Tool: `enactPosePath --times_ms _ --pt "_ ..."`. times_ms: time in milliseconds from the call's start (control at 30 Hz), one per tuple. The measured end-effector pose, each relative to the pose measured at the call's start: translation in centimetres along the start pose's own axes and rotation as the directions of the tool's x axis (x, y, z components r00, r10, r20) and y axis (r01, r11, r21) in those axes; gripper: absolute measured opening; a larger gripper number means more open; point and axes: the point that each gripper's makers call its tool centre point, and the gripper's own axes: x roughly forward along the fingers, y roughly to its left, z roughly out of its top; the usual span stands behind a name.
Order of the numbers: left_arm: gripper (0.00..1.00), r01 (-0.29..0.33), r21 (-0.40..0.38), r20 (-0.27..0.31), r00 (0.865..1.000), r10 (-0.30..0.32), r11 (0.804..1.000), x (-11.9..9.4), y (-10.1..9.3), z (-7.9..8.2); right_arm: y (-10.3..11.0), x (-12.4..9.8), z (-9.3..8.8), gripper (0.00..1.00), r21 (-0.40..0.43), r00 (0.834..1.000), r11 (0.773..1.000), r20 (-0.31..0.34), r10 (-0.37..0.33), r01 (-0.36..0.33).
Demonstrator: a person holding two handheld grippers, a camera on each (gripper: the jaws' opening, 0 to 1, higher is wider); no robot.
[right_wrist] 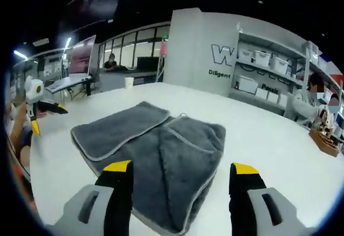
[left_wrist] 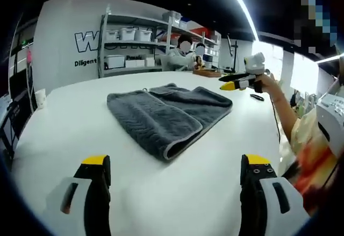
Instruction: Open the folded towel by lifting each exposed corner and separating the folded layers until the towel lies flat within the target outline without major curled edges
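On the white table the grey towel lies folded in layers, near the middle of the surface and touched by neither tool. In the left gripper view the left hand-held gripper has its yellow-tipped jaws spread wide apart, empty, short of the towel's near pale-piped edge. In the right gripper view the right hand-held gripper is likewise spread and empty, poised just over the towel's near end, with the cloth showing between its jaws. Judgement: the task stands at its opening step; no corner is lifted and no layer separated. The next move calls for one gripper to settle on an exposed corner of the top layer, pinch that layer alone and draw it up and outward, while the other steadies the layers beneath. No target outline can be made out on the table in either view. The right gripper view shows the upper flap with its piped border and the seam where the layers meet, which the left gripper view renders less plainly. The left gripper view shows the right gripper from the side, across the table beyond the towel, its tips appearing nearly together at that angle; the wide spread seen in its own view is taken as the better evidence.
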Motion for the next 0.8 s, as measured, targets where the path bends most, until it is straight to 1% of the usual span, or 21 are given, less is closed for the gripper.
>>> enactPosePath --times_ms 33,133,233,300,367,500,700,733,800 --pt "1.0 -0.003 -0.001 0.001 1.0 0.003 1.0 -0.1 0.1 0.0 -0.5 0.6 0.0 0.69 -0.007 1.0 1.0 -0.018 -0.01 0.01" --pt "1.0 -0.002 -0.004 0.009 1.0 0.002 1.0 -0.4 0.0 0.2 -1.8 1.9 0.3 0.64 -0.018 0.999 0.999 -0.035 -0.04 0.039" --pt "1.0 0.0 -0.009 0.013 1.0 0.0 1.0 -0.5 0.0 0.2 -2.5 3.2 0.3 0.59 -0.012 0.998 0.999 -0.061 -0.031 0.03" --pt "1.0 -0.003 -0.012 0.015 1.0 0.003 1.0 -0.7 0.1 0.2 -2.9 3.6 0.2 0.57 -0.012 0.997 0.999 -0.075 -0.036 0.035" --pt "1.0 -0.011 -0.014 0.016 1.0 0.011 1.0 -0.8 0.2 0.2 -4.0 4.6 -0.1 0.53 -0.021 0.993 0.998 -0.106 -0.06 0.058" --pt "1.0 -0.024 -0.022 0.021 0.999 0.024 0.999 -1.0 0.5 0.2 -5.0 5.7 -0.6 0.4 -0.022 0.988 0.997 -0.137 -0.07 0.068" --pt "1.0 -0.026 -0.027 0.022 0.999 0.027 0.999 -1.2 0.4 0.2 -6.5 7.3 -2.3 0.32 -0.012 0.975 0.994 -0.197 -0.105 0.105" --pt "1.0 -0.028 -0.029 0.025 0.999 0.029 0.999 -1.2 0.5 0.2 -6.6 7.5 -2.5 0.3 -0.008 0.974 0.994 -0.202 -0.106 0.107" --pt "1.0 -0.032 -0.037 0.03 0.999 0.033 0.999 -1.3 0.5 0.2 -6.6 7.9 -3.0 0.21 0.011 0.974 0.994 -0.203 -0.101 0.105"
